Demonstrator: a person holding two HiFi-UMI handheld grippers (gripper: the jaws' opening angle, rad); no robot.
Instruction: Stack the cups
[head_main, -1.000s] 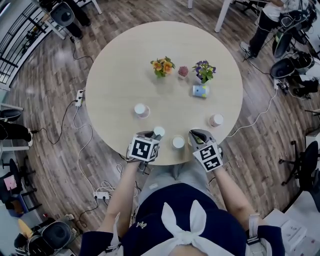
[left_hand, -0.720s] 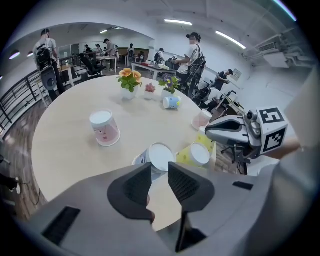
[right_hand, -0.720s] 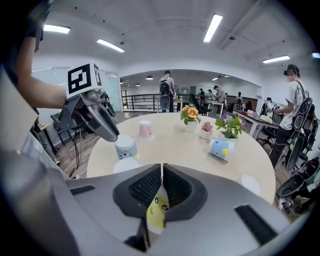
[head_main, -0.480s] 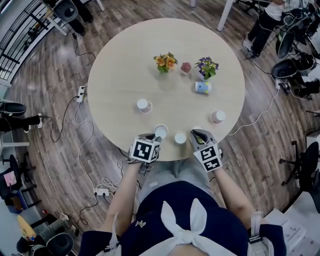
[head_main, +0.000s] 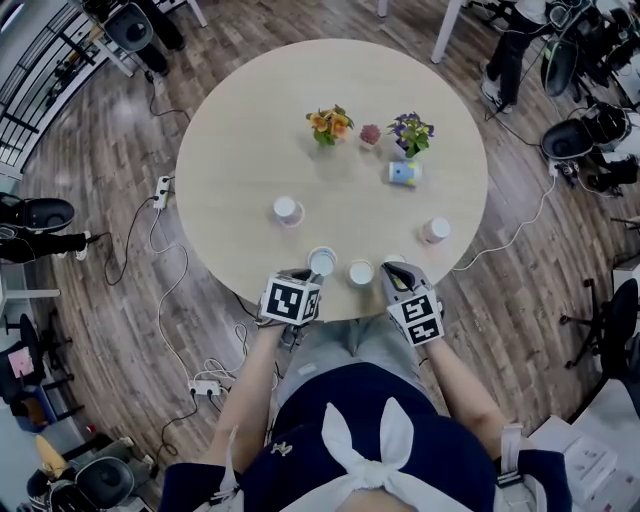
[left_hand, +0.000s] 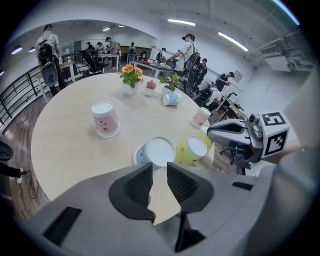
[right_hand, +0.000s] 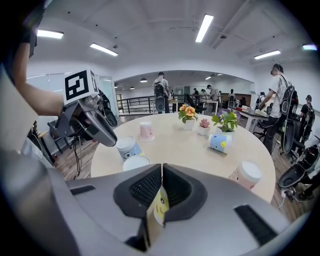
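Note:
A round beige table (head_main: 240, 140) carries several paper cups. At its near edge a blue cup (head_main: 321, 262) is tipped with its white base up, and the near part of its wall sits between the jaws of my left gripper (head_main: 305, 272). Those jaws are closing on it. The left gripper view shows the same blue cup (left_hand: 154, 153) just past the left gripper (left_hand: 160, 172). Beside it, a yellow cup (head_main: 360, 272) is also base up. My right gripper (head_main: 388, 270) is shut on its printed rim, pinched in the right gripper (right_hand: 161, 172).
An upside-down pink cup (head_main: 286, 210) stands mid-left and another pink cup (head_main: 434, 230) at the right. A blue cup (head_main: 403, 174) lies on its side by three small flower pots (head_main: 326, 127). Chairs, cables and people surround the table.
The blue cup has tipped up toward the left gripper and shows larger. Both grippers have barely moved, and the yellow cup stays in the right one.

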